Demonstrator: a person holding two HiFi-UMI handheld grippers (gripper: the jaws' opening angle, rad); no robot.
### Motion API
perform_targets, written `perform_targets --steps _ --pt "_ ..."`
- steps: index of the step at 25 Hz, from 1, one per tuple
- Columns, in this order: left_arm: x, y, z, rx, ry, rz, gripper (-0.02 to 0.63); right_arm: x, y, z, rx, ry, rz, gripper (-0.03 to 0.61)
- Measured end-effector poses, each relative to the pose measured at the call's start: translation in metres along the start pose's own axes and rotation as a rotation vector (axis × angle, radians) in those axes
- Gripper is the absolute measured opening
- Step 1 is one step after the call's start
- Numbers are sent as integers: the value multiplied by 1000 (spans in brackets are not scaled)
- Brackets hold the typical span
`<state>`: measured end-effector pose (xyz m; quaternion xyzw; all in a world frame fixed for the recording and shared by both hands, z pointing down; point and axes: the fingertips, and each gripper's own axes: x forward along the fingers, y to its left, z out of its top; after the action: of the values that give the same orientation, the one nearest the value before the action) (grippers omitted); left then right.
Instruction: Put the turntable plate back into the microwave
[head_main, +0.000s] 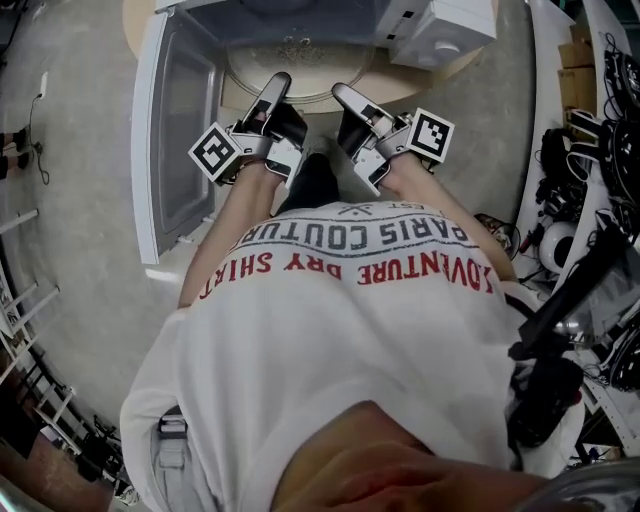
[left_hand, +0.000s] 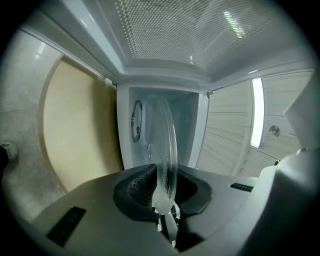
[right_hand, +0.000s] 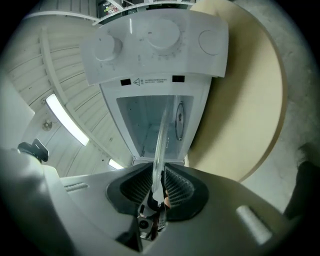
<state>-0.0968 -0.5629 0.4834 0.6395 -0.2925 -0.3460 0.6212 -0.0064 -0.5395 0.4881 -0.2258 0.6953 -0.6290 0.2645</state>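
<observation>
A person in a white printed T-shirt fills the lower half of the head view, standing over a round beige table whose top shows at 11 o'clock and again at 1 o'clock. On that table, at 12 o'clock, stands the white microwave. Its door is swung wide open towards 9 o'clock, and its control panel with round dials is at 1 o'clock. At the mouth of the open cavity lies the clear glass turntable plate, carried between the two grippers. Its far part lies under the microwave's top edge and its near rim faces the person. The left gripper reaches in from 7 o'clock of the plate. In its own view its jaws are closed down onto the plate's rim, the glass pinched between the ribbed pads and running forward towards the pale cavity. The right gripper comes in from 5 o'clock of the plate and is likewise clamped on the rim. In the right gripper view the glass edge stands thin between the two ribbed pads, with the cavity straight ahead and the panel above it. Each gripper carries a cube with square markers, the left one at 8 o'clock of the plate and the right one at 4 o'clock.
</observation>
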Motion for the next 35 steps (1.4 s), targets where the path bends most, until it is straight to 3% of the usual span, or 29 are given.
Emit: perform_targets --steps 20,28,35 --pt "83 65 81 -32 -20 12 48 98 -66 64 46 -53 -17 45" --pt "81 66 80 -35 -26 40 46 97 -65 63 77 -75 -4 46" --pt "83 67 78 -90 -21 18 46 95 -69 68 105 -115 -10 49"
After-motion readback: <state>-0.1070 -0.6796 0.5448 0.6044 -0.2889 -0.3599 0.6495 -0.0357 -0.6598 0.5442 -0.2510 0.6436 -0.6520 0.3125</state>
